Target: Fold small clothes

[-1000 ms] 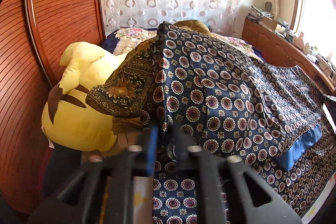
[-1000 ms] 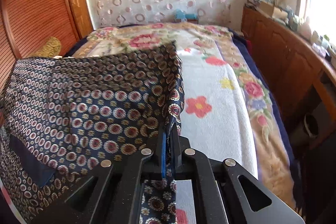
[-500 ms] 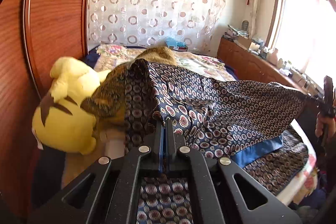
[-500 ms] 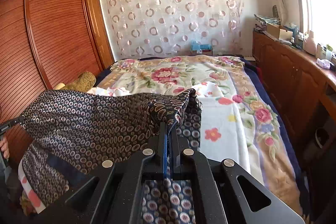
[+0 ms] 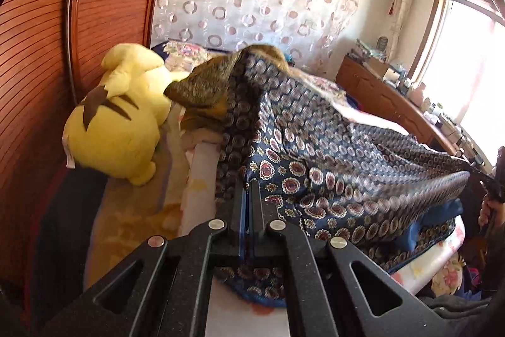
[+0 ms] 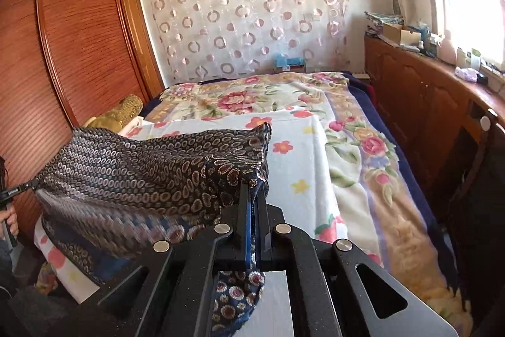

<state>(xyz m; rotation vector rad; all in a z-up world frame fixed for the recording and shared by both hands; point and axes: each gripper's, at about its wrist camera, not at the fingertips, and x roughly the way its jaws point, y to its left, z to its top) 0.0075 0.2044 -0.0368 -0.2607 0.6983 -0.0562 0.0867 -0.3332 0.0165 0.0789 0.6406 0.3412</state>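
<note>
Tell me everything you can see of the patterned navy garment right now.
The navy garment is thin, silky-looking cloth printed with round medallions, with a plain blue band along one edge. It hangs stretched above the bed between the left gripper and right gripper, both jaws shut on its edge. Its lower part drapes onto the bed.

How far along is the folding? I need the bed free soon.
Done: nothing looks folded yet. In hand: the left gripper and right gripper are each shut on an edge of the navy patterned garment, which is stretched between them above the floral bedspread, its lower part with the plain blue band draping onto the bed. Left: laying it flat, making the folds and setting it down.
</note>
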